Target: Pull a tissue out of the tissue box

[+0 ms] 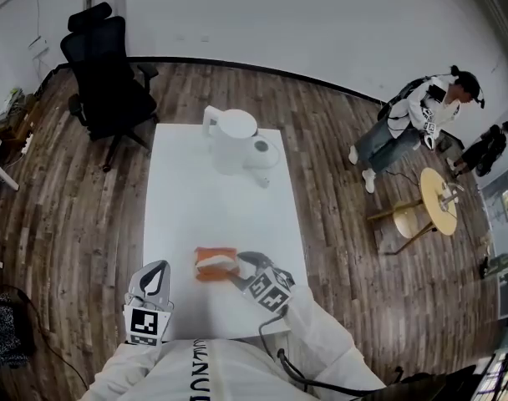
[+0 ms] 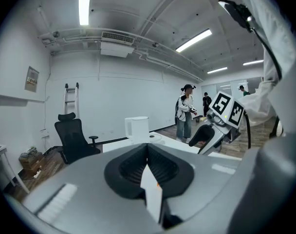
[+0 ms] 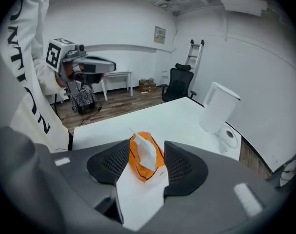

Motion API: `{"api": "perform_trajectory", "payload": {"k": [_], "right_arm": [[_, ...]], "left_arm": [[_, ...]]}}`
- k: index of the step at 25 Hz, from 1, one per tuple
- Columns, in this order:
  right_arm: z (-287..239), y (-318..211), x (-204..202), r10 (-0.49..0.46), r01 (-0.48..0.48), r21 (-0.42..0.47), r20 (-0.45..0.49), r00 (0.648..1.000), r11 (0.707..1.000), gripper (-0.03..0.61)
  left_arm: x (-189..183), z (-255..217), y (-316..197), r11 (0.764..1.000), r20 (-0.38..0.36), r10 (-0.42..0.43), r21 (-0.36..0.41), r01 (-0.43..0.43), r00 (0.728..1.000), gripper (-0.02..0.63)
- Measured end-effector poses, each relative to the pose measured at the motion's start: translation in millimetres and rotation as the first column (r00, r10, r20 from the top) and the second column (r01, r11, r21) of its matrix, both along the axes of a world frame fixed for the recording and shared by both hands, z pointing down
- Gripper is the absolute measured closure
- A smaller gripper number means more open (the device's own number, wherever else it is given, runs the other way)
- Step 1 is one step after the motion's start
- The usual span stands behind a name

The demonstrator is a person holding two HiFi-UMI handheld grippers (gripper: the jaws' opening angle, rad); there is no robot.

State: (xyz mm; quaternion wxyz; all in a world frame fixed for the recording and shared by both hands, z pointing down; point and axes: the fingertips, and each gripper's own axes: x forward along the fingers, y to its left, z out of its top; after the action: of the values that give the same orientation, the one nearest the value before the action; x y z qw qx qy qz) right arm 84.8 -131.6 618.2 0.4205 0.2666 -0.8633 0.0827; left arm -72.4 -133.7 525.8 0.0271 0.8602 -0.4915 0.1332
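While the right gripper (image 3: 146,156) hangs tilted down over the tissue box (image 3: 144,173), its jaws stand wide apart on either side of the white tissue (image 3: 149,147) sticking up from the slot. The pads touch nothing, so the tool is released, not grasping.

Judgement: this straddle is the line-up for a pinch on the tuft.

The box, an orange soft pack, lies on the white table (image 1: 195,207) near the person's edge, well apart from the white kettle (image 1: 235,140).

Left gripper (image 2: 148,149): jaws clenched together with nothing between them, held by the table's near left corner and aimed out across the room. It is likely parked clear of the work.

Only the right gripper view shows the tuft centred between the pads. The head view renders the tuft too small to judge but fixes the box's place on the table. The left gripper view shows no box, only the right gripper's marker cube (image 2: 226,108) from the side.
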Motion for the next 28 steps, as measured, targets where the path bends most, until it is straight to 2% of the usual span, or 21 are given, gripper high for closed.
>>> {"api": "perform_trajectory", "payload": {"k": [5,12,18,25,28], "right_arm": [[24,-4,-8,-0.104,0.101,-0.032,-0.076,0.992,0.994,0.354],[48,-12,-17,-0.168,0.16,-0.065,-0.139,0.976,0.985,0.37],[56,-18,-22,-0.153,0.141,-0.099,-0.115,0.982,0.985,0.396],[60,-24,-24,-0.121,0.112,-0.083,-0.108,0.987,0.99,0.49],[59,-23,-22,-0.115,0.107,-0.083,-0.105,0.988,0.991,0.503]], "left_arm": [[-8,0,2,0.999,0.002,-0.035,0.007,0.035,0.999,0.615],[-15,1,2,0.998,0.003,-0.059,0.001,0.059,0.998,0.615],[-19,2,1,0.997,0.004,-0.073,-0.006,0.073,0.997,0.615],[-23,5,2,0.996,0.008,-0.086,-0.011,0.086,0.996,0.615],[-22,5,4,0.996,0.011,-0.088,-0.011,0.088,0.996,0.615]]}}
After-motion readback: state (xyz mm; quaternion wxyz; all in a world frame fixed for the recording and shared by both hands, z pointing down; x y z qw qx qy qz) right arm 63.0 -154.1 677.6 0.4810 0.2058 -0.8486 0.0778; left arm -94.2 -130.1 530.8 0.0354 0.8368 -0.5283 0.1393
